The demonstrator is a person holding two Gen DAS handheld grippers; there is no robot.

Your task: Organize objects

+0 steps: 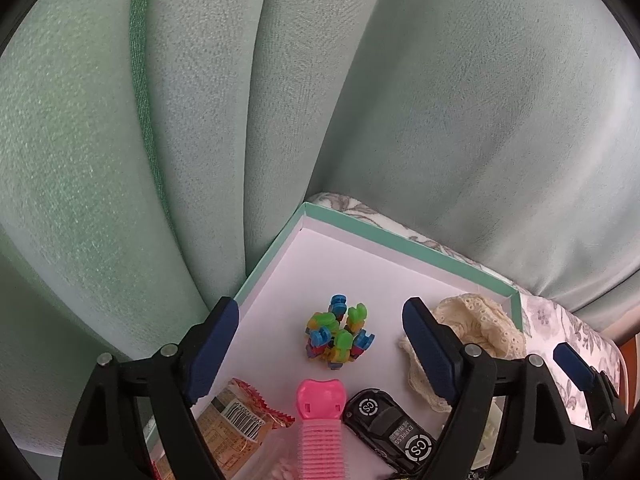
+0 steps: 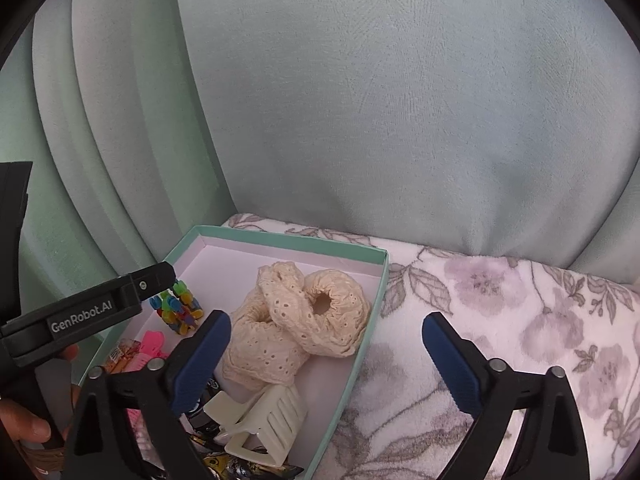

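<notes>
A shallow mint-green box (image 1: pixel 400 240) (image 2: pixel 296 242) with a white floor rests on a floral blanket. Inside lie a multicoloured cluster of plastic clips (image 1: pixel 340 332) (image 2: pixel 178 308), a pink hair roller clip (image 1: pixel 320 420) (image 2: pixel 154 342), a black toy car (image 1: pixel 390 426), a red-orange snack packet (image 1: pixel 236 424), cream lace scrunchies (image 1: pixel 476 328) (image 2: pixel 300 320) and a cream claw clip (image 2: pixel 260 420). My left gripper (image 1: pixel 320 344) hovers open over the box with nothing between its fingers. My right gripper (image 2: pixel 326 344) is open and empty above the box's right wall.
Pale green curtain folds (image 1: pixel 200 120) (image 2: pixel 360 100) hang close behind the box. The floral blanket (image 2: pixel 500 320) spreads to the right of the box. A hand (image 2: pixel 32 420) holds the left gripper's handle at the lower left of the right wrist view.
</notes>
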